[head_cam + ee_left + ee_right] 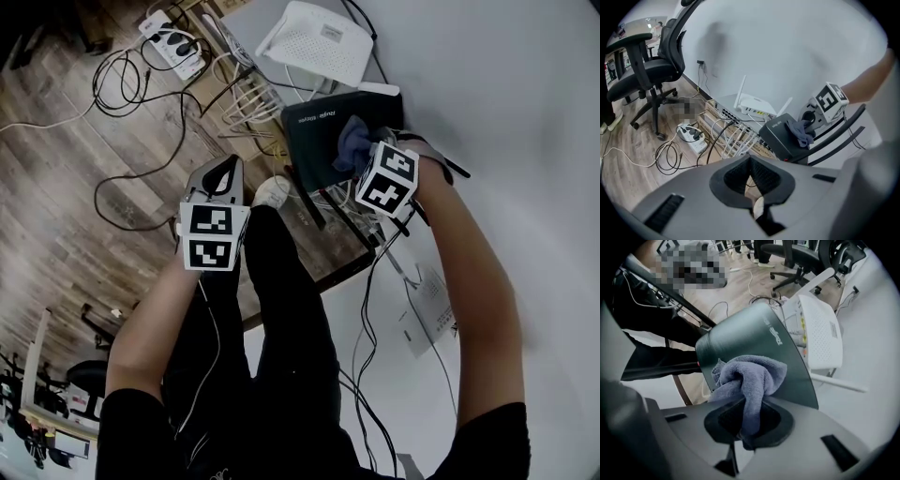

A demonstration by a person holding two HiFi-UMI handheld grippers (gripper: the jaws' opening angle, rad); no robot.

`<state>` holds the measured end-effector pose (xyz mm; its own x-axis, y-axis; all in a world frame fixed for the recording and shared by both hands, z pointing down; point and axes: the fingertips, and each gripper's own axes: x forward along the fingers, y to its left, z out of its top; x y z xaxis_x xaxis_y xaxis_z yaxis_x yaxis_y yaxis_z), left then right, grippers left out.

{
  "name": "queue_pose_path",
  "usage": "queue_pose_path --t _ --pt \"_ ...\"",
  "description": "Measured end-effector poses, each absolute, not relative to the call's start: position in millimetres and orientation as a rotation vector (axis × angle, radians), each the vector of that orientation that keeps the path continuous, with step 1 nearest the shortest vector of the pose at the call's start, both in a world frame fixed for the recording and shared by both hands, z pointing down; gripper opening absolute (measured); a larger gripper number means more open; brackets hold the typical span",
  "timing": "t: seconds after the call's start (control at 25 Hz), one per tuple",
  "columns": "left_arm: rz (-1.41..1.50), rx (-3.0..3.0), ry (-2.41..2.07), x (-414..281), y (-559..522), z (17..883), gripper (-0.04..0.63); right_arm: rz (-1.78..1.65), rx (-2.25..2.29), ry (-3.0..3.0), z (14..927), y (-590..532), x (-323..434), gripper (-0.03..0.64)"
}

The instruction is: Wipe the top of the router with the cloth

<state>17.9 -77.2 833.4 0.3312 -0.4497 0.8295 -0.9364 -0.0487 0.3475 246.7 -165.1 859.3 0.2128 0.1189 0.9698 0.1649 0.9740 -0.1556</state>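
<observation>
The right gripper (747, 420) is clamped on a bunched grey-blue cloth (750, 376), which is pressed on the dark router's (754, 333) top. A white router (314, 42) sits just beyond. The left gripper (752, 176) (jaws together, empty) hangs to the left, with tangled cables (248, 98) and a power strip (173, 42) farther off.

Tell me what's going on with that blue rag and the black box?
A person holds a gripper in each hand. The right gripper is shut on a blue-grey cloth and holds it against the top of the dark router, so it looks like wiping is under way. The left gripper is shut with nothing in it, held off to the side above the wooden floor. A white router sits just behind.
</observation>
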Motion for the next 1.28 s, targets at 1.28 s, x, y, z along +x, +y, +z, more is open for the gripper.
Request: queue_pose_path --t 1.28 --pt "0.536 1.74 -1.413 11.2 -102.5 665.1 -0.002 -0.378 0.102 -1.533 703.8 -194.6 241.9 0.02"
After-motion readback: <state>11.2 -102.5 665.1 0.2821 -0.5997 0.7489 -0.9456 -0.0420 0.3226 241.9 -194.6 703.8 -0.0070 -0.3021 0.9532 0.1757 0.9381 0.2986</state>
